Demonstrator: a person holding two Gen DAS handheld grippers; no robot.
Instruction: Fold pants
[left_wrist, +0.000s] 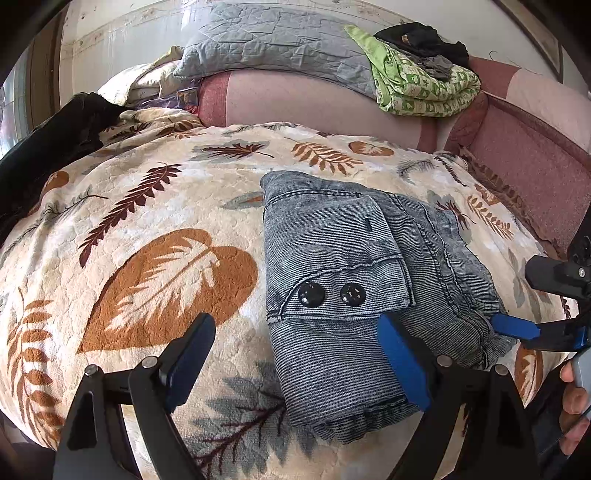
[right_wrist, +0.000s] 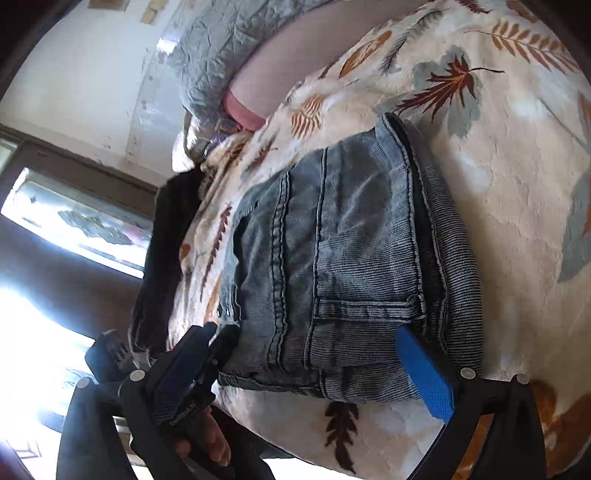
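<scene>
I see the grey ribbed denim pants (left_wrist: 354, 280), folded compact, mid-bed on the leaf-print fleece blanket (left_wrist: 147, 229). My left claw (left_wrist: 299, 365) and right claw (right_wrist: 314, 369) gape wide, straddling its edges, ungripped. Next, I judge: final tidy.

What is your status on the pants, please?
Left tongs open, right tongs open. Grey ribbed denim pants folded compact on leaf-print blanket. Nothing blocking.

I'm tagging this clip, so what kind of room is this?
Most likely a bedroom: folded jeans lie on a bed's leaf-print fleece blanket, with a grey quilted pillow and a heap of bedding and clothes behind.
</scene>
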